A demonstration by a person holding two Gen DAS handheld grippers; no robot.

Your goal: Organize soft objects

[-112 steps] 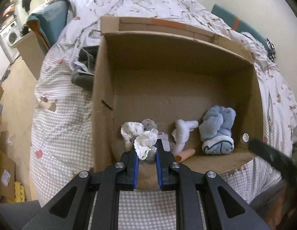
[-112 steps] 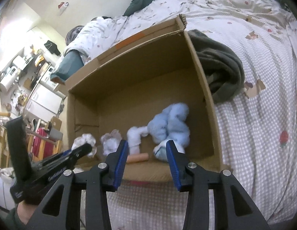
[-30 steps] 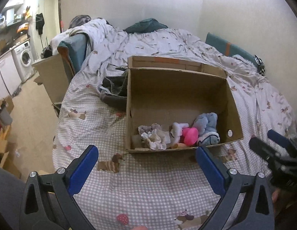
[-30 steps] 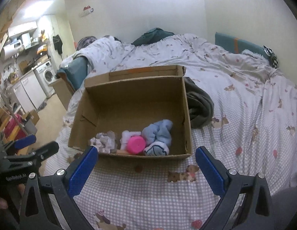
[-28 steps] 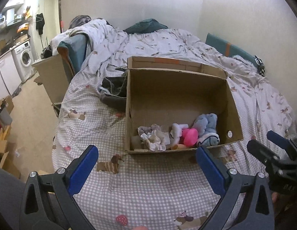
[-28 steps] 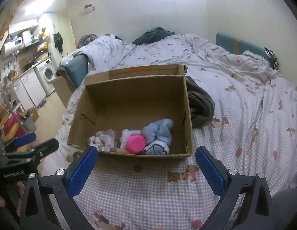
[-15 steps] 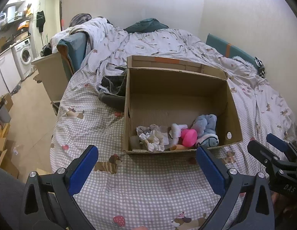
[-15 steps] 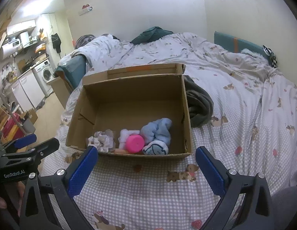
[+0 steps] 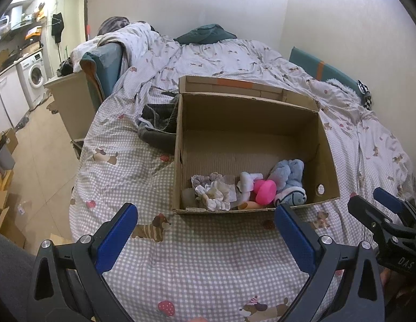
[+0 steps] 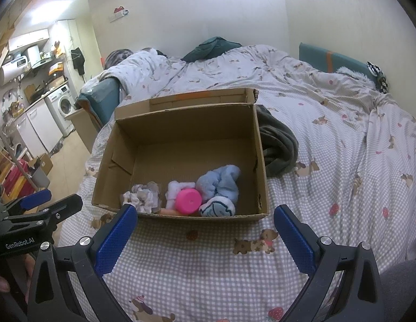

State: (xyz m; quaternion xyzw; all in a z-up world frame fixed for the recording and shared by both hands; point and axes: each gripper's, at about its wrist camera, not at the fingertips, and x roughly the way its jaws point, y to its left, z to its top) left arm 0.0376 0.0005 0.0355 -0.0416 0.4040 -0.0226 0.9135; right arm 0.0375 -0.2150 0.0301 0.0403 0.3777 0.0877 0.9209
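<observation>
Left wrist — gripper spread, cardboard box ahead

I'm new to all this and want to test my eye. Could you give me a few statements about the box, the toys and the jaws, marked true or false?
1. The cardboard box sits on the bed. True.
2. The pink toy lies outside the box. False: it is inside, beside the blue plush.
3. The right gripper grips a toy. False: its jaws are wide open, holding nothing.
4. The left gripper is open. True.
5. A dark garment lies beside the box. True.
</observation>
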